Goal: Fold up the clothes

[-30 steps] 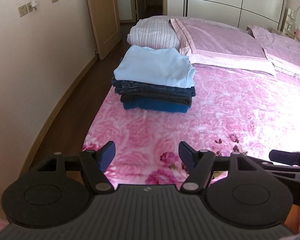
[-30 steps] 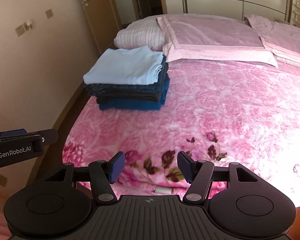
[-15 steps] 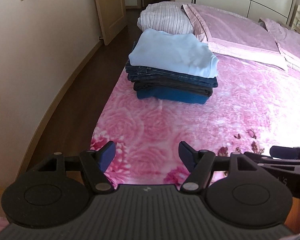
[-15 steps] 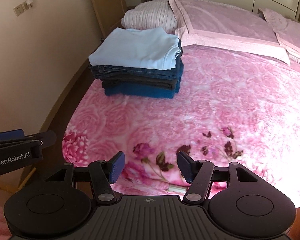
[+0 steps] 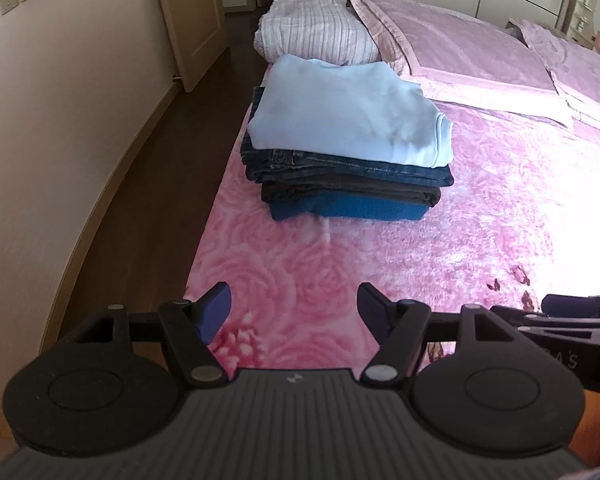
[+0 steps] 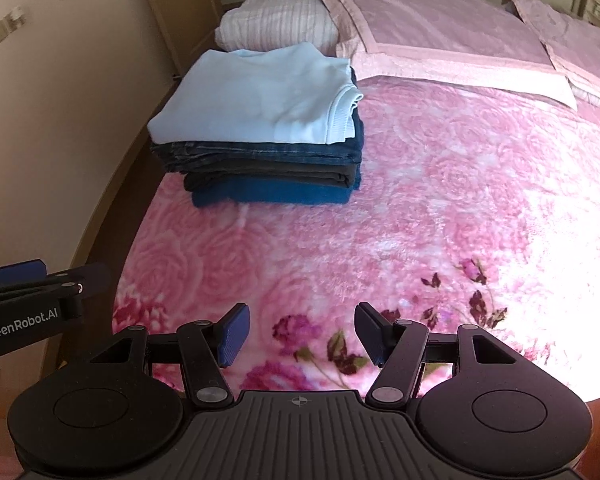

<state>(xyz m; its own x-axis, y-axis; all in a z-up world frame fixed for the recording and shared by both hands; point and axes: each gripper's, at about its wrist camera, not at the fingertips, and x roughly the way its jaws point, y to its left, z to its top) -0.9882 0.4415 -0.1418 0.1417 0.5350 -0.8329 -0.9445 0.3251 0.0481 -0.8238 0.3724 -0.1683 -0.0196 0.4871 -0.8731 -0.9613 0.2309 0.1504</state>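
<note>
While both grippers hang empty over the near end of the bed [image 5: 500, 216], the folding looks close to finished: a stack of clothes [image 5: 346, 160] sits squared up on the pink blanket, with a pale blue top [image 6: 256, 96] uppermost, jeans [image 6: 260, 154] under it and a darker blue piece at the bottom. The left gripper [image 5: 294, 310] has its jaws spread wide with nothing between them, and the right gripper [image 6: 302, 334] is the same. No loose garment shows in either view, so the next move, as a guess, is either to fetch another piece from out of sight or to tidy the stack. The stack lies beside the bed's left edge, just short of the striped pillow [image 5: 316, 32] behind it, so a push toward the floor [image 5: 140, 200] side could tip it off. To the right of the stack the blanket runs wide and flat, good room for spreading a garment
</note>
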